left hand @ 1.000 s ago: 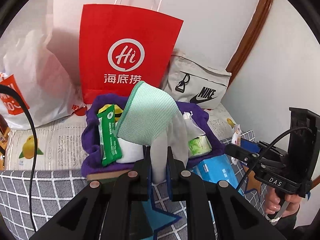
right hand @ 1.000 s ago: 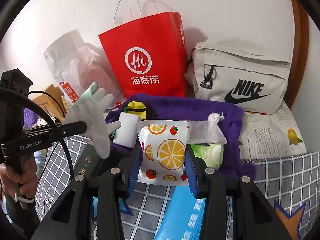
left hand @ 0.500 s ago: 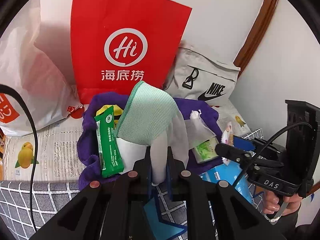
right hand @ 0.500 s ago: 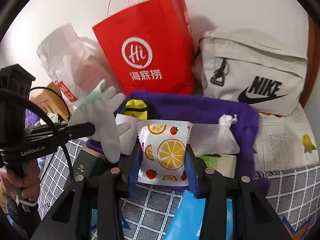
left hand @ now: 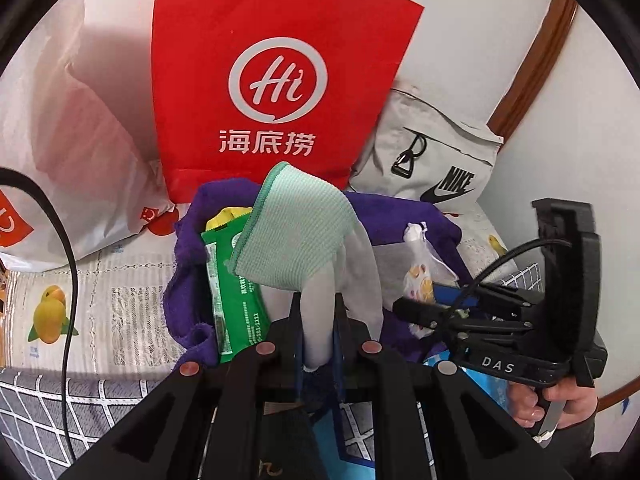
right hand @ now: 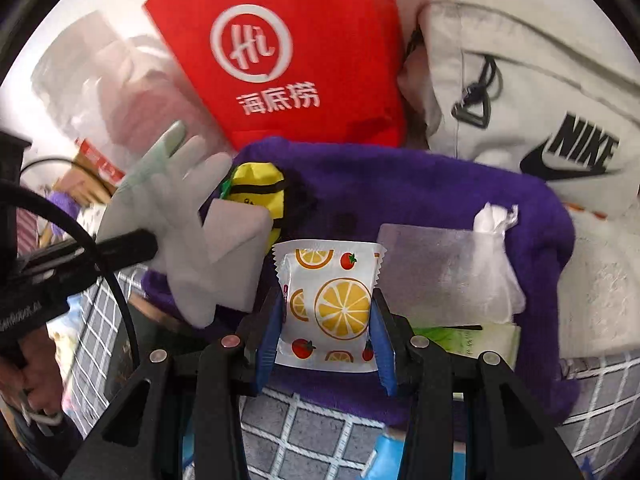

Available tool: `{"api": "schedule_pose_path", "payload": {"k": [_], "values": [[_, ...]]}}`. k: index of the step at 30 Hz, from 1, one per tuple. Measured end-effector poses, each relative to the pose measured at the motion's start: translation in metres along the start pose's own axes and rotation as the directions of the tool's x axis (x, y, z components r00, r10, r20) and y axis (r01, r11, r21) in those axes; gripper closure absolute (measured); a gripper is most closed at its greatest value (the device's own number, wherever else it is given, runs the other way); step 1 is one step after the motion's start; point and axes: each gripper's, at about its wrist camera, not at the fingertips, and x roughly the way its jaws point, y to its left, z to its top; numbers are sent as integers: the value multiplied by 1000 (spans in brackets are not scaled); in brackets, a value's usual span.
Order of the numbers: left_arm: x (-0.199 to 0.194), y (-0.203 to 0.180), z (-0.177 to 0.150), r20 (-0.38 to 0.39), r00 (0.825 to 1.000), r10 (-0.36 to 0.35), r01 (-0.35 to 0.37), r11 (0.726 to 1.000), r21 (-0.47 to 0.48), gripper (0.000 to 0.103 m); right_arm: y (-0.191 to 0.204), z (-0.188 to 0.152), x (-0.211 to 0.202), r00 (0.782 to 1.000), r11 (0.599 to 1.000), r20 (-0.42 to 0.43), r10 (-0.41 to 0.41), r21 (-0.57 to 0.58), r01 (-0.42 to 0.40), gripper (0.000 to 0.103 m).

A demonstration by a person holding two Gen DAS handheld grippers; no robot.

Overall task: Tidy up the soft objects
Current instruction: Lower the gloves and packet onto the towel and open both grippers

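My left gripper (left hand: pixel 317 320) is shut on a finger of a grey work glove with a green cuff (left hand: pixel 296 232), held over the purple fabric bin (left hand: pixel 188 240). The glove also shows in the right wrist view (right hand: pixel 172 216). My right gripper (right hand: pixel 328 320) is shut on a white packet printed with oranges and tomatoes (right hand: pixel 330 304), held just above the bin's front edge (right hand: pixel 360 396). It also shows in the left wrist view (left hand: pixel 420 292). Inside the bin lie a green packet (left hand: pixel 228 280), a yellow pouch (right hand: pixel 256 184), a white sponge (right hand: pixel 236 240) and a clear bag (right hand: pixel 452 272).
A red paper bag (left hand: pixel 272 80) stands behind the bin. A grey Nike pouch (right hand: pixel 540 100) sits at its right and a white plastic bag (left hand: pixel 60 140) at its left. A blue pack (left hand: pixel 480 384) lies on the checked cloth (left hand: pixel 48 412) near the front.
Both grippers have moved forward toward the bin with their loads. The glove now hangs over the bin's middle and the orange packet is over its front edge.
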Motion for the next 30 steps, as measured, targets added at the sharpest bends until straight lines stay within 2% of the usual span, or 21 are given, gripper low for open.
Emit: {"api": "schedule_pose_path", "payload": {"k": [2, 4, 6, 10, 15, 19, 22, 27, 30], "values": [[2, 2, 1, -2, 1000, 3, -3, 1000, -3, 92, -1, 0, 9, 999, 1000, -43, 10, 9, -10, 60], [3, 3, 2, -2, 1000, 5, -5, 1000, -1, 92, -1, 2, 14, 999, 1000, -51, 7, 3, -7, 60], [4, 3, 3, -2, 1000, 6, -6, 1000, 0, 92, -1, 4, 18, 998, 1000, -59, 6, 2, -6, 53], [9, 1, 5, -8, 1000, -1, 1, 1000, 2, 92, -5, 7, 23, 998, 1000, -68, -4, 7, 5, 47], [13, -3, 7, -13, 1000, -6, 6, 1000, 12, 92, -13, 8, 17, 997, 999, -76, 6, 41, -3, 41], [15, -9, 10, -13, 1000, -15, 16, 1000, 18, 92, -13, 6, 14, 996, 1000, -84, -25, 6, 26, 37], [15, -14, 11, -12, 1000, -19, 19, 999, 28, 92, -16, 4, 5, 998, 999, -50, -48, 1, 49, 37], [17, -24, 13, -10, 1000, -13, 13, 998, 58, 92, -28, 0, -21, 1000, 999, 11, -10, 43, 9, 37], [22, -28, 14, -12, 1000, -16, 17, 998, 57, 92, -38, -4, -34, 998, 996, 52, -40, 86, 35, 37]]}}
